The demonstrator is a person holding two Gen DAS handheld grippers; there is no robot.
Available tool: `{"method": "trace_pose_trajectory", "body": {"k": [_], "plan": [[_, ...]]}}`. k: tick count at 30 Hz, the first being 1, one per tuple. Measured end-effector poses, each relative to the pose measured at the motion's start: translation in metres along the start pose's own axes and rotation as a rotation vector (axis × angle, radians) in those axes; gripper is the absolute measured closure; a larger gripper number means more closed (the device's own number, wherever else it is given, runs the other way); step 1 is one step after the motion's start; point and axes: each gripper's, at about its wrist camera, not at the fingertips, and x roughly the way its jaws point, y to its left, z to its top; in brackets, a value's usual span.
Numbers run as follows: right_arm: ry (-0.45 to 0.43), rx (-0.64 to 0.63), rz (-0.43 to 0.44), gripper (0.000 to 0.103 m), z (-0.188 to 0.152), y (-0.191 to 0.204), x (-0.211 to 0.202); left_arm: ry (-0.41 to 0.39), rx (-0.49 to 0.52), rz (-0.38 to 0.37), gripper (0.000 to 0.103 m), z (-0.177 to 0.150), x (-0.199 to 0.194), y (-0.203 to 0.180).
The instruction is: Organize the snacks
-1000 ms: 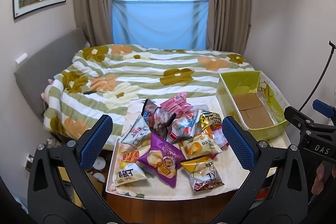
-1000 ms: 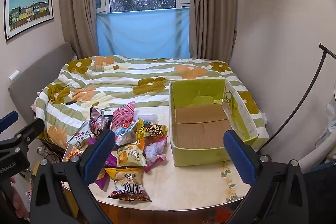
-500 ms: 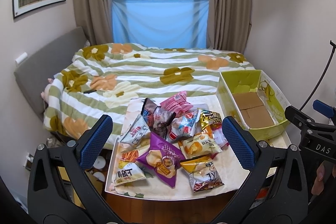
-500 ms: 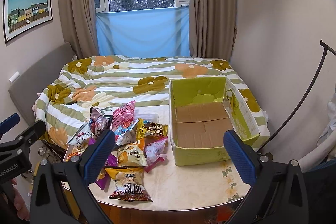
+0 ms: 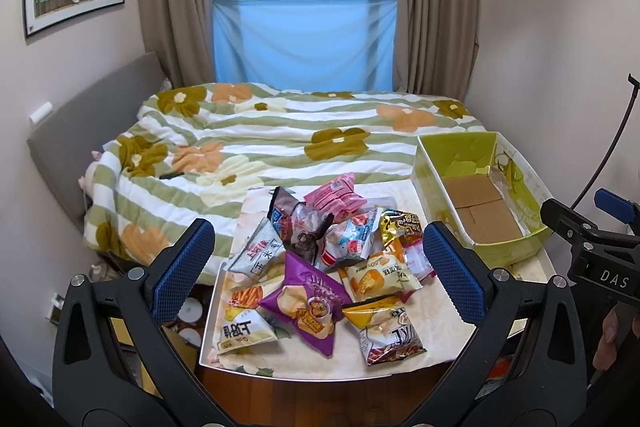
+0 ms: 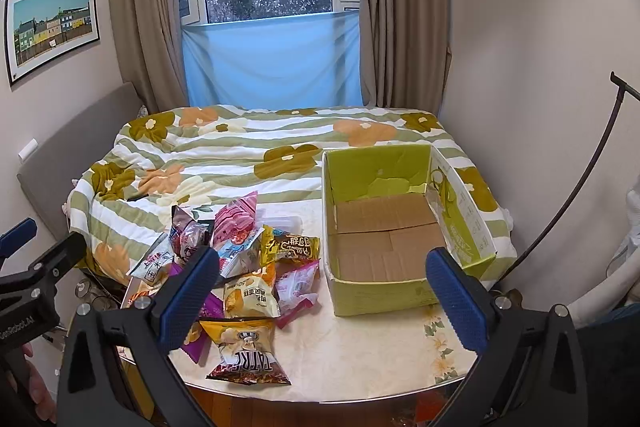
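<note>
Left wrist: left gripper [image 5: 318,263] spread wide, empty, above snack pile [image 5: 324,267] heaped on the table's [image 5: 440,347] left half. Right wrist: right gripper [image 6: 322,295] likewise spread, empty; green box [image 6: 376,291] unfilled at the right edge. Judged: sorting unstarted; next, pinch one near-edge bag.

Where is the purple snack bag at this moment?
In the left wrist view, the purple snack bag lies at the front of the snack pile, between the white-yellow bag and the yellow-black bag.
</note>
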Motion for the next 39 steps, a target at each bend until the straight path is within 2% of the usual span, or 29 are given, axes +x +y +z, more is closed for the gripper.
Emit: {"method": "trace_pose_trajectory", "body": {"k": [27, 39], "plan": [[0.0, -0.024, -0.008, 0.0, -0.003, 0.005, -0.001, -0.036, 0.014, 0.023, 0.0, -0.003, -0.007, -0.007], [0.0, -0.013, 0.01, 0.0, 0.004, -0.006, -0.002, -0.032, 0.004, -0.001, 0.0, -0.001, -0.012, -0.008]]}}
